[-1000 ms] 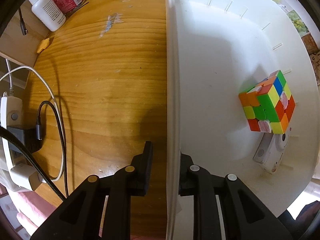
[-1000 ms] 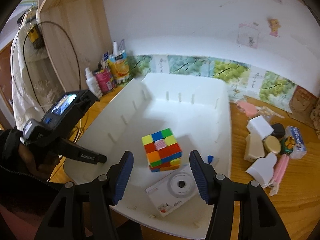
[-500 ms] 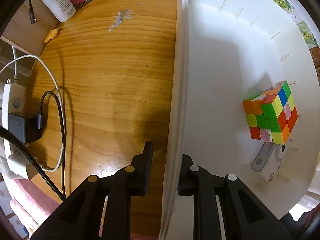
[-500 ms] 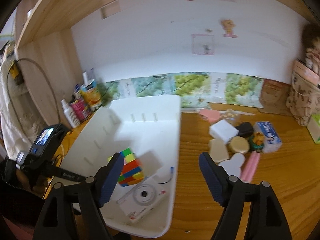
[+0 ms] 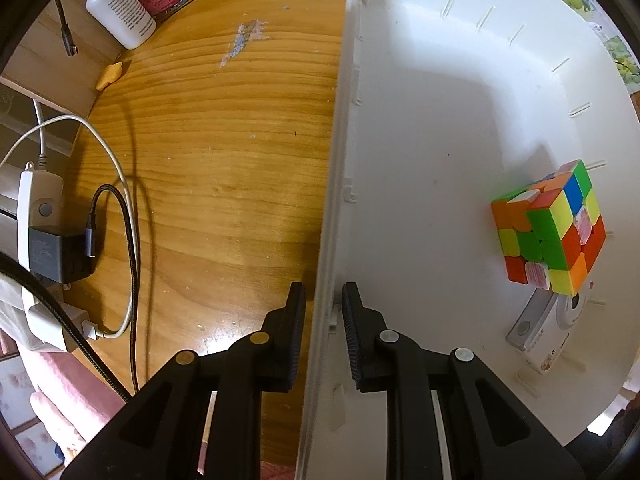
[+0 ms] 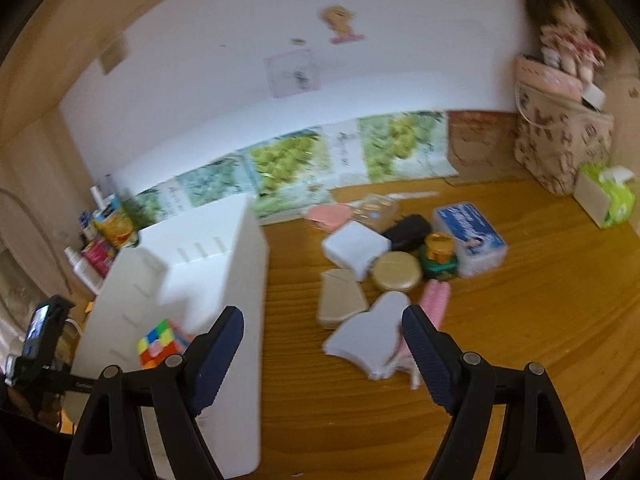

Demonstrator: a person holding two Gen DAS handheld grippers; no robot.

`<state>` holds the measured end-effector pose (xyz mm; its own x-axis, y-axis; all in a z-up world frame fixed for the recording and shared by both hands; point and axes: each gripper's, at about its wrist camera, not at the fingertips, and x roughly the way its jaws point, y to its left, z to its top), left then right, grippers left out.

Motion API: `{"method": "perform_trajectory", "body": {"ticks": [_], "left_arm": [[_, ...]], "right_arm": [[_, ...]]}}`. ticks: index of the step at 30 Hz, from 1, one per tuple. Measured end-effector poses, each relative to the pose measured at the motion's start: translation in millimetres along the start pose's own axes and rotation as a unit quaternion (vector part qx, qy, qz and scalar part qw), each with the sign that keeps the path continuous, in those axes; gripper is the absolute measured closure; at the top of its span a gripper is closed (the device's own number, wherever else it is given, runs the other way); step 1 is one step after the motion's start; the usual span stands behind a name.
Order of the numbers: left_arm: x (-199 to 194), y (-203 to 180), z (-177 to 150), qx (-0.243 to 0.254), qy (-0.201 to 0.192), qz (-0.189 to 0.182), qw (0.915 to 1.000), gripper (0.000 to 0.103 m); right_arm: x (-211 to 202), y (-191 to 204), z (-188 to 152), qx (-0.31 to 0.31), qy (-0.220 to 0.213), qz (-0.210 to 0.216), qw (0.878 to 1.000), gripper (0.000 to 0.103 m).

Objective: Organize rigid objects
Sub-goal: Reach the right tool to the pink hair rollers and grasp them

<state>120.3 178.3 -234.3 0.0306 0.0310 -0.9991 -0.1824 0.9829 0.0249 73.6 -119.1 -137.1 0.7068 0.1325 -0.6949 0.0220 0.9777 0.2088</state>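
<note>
Bin point(image 5: 440, 80) of white plastic on wooden table point(image 5: 220, 140), its long side wall pinched by left gripper point(image 5: 323, 296): one finger outside over the wood, the other inside, jaws drawn narrow with pads against the wall on either side, pointing straight down.

Inside the bin, near the far side wall: colour cube point(image 5: 548, 232), scrambled, resting partly on a flat white camera-like gadget point(image 5: 560, 320) that lies on the bin floor. Rest of the bin floor bare.

Right gripper point(image 6: 322, 314) held above the table, tilted downward, jaws spread wide and empty, nothing between the blue pads. Seen past its fingertips, just beside the bin's outer wall: a loose cluster on the wood. Nearest, a white heart-shaped box point(image 6: 370, 340); touching it, a beige box point(image 6: 340, 304) and a pink item point(image 6: 434, 300); behind these a round gold lid point(image 6: 397, 271), a white square box point(image 6: 354, 246) and a blue tissue pack point(image 6: 470, 234). Right-wrist view blurred, so smaller pieces hard to tell.

Off to the left of the bin: white bottle point(image 5: 120, 12) at the table's back edge, power strip point(image 5: 40, 216) with plugged cables at the side.
</note>
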Motion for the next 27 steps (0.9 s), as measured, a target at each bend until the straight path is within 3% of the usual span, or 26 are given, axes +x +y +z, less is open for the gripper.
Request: {"method": "perform_trajectory", "body": {"ticks": [8, 19, 27], "left_arm": [[3, -2, 9, -0.012, 0.010, 0.002, 0.9999, 0.081], [8, 2, 15, -0.030, 0.026, -0.001, 0.9992, 0.081], [10, 3, 13, -0.030, 0.029, 0.001, 0.9991, 0.081]], "right_arm": [[26, -33, -2, 0.030, 0.050, -0.035, 0.998, 0.021], [58, -58, -11, 0.067, 0.111, -0.048, 0.990, 0.021], [66, -71, -13, 0.092, 0.113, -0.065, 0.987, 0.021]]}}
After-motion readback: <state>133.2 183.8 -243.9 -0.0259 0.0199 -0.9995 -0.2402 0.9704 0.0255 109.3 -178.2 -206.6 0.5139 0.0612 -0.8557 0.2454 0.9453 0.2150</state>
